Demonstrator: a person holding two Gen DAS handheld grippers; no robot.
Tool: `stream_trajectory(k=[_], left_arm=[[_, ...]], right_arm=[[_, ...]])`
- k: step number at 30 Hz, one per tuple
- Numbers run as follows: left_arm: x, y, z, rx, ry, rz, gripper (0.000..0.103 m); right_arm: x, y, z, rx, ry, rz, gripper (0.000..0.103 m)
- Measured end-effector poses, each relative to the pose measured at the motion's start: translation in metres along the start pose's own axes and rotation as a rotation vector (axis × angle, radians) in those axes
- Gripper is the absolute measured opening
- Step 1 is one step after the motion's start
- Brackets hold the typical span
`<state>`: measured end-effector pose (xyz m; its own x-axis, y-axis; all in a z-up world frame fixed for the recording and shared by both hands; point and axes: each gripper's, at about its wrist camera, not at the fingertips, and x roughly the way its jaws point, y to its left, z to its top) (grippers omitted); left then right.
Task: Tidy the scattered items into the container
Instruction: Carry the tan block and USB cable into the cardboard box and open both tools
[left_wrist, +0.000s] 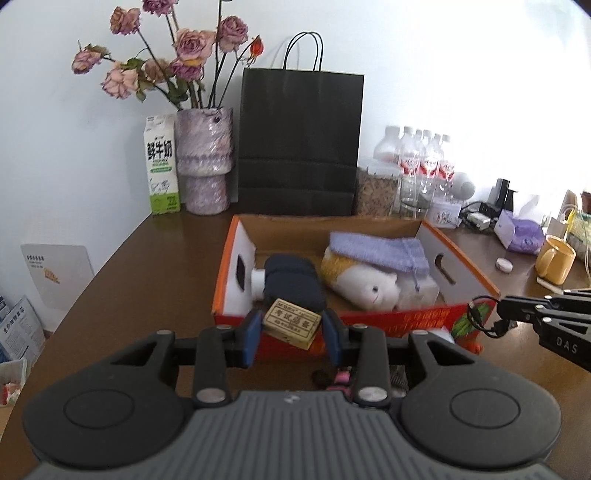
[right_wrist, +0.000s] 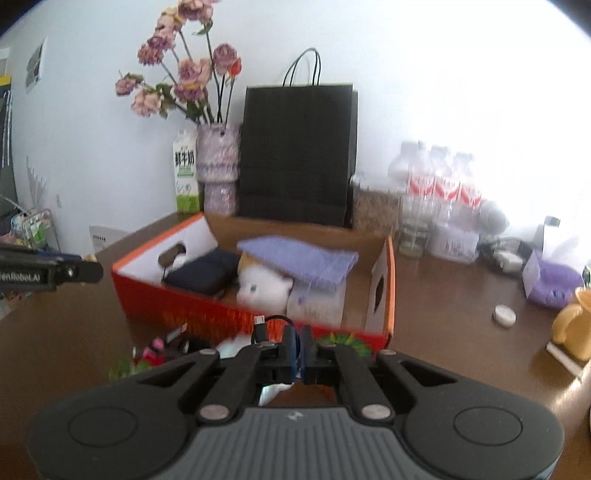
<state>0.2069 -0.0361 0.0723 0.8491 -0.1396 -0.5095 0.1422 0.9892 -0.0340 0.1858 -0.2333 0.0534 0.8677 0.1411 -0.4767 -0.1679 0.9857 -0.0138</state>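
An open orange cardboard box (left_wrist: 458, 267) stands mid-table and holds a navy pouch (left_wrist: 293, 282), a white plush cat (left_wrist: 364, 286) and a lilac knitted bag (left_wrist: 380, 251). My left gripper (left_wrist: 292, 326) is shut on a small tan printed box (left_wrist: 291, 324), held just before the box's front wall. My right gripper (right_wrist: 298, 341) is shut on a thin black cable (right_wrist: 267, 325), close to the box's front wall (right_wrist: 221, 317); in the left wrist view it (left_wrist: 517, 308) shows at right with the cable (left_wrist: 480, 314).
Behind the box stand a black paper bag (left_wrist: 301, 144), a vase of dried roses (left_wrist: 205, 162), a milk carton (left_wrist: 160, 166) and water bottles (left_wrist: 424, 158). A yellow mug (left_wrist: 556, 258) and a white cap (left_wrist: 504, 264) sit at right. Small pink items (right_wrist: 155, 349) lie before the box.
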Motion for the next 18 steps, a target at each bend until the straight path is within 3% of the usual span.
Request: stream_trajectory(k=[9,18], left_arm=[[0.046,-0.012,0.028,-0.002,-0.008,0.001,0.036],[0.112,-0.016,0.029,-0.028,0.069,0.025,0.036]], right_arm=[[0.044,-0.013,0.034,0.021,-0.021,-0.002,0.001],[0.096,-0.021,0.022,0.048,0.052,-0.014,0.001]])
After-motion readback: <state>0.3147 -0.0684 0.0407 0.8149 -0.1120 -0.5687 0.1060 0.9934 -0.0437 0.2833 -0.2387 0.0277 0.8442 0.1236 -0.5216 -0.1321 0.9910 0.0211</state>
